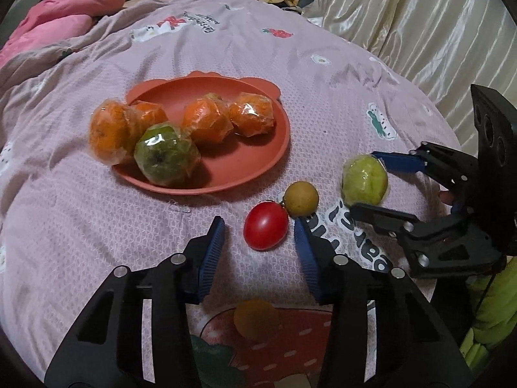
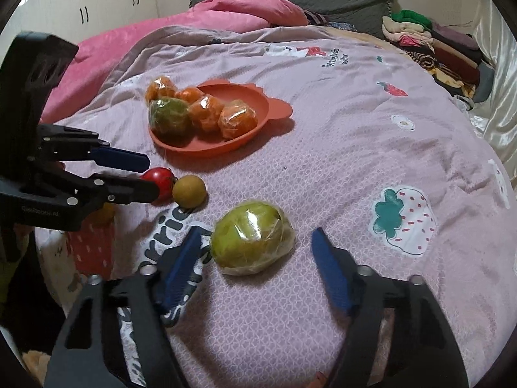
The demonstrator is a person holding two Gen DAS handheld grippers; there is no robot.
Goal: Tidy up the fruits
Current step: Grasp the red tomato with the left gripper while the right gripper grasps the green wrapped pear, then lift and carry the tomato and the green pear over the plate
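A red tomato (image 1: 265, 229) lies on the lilac bedspread between the blue pads of my left gripper (image 1: 258, 220), with a gap on each side; the jaws are open. A brownish round fruit (image 1: 301, 199) touches the tomato. My right gripper (image 2: 257, 230) straddles a plastic-wrapped pale green fruit (image 2: 252, 242), open, its right pad well clear. The left wrist view shows that gripper (image 1: 364, 181) at the right around the same fruit (image 1: 365, 179). An orange plate (image 1: 226, 187) holds several wrapped oranges (image 1: 206, 123) and a wrapped dark green fruit (image 1: 166, 155).
A small yellow fruit (image 1: 255, 320) lies below my left gripper on a strawberry print. A pink quilt (image 2: 245, 9) lies at the bed's far end, folded clothes (image 2: 433, 42) are stacked at the far right, and a shiny cream curtain (image 1: 420, 22) hangs along the right side.
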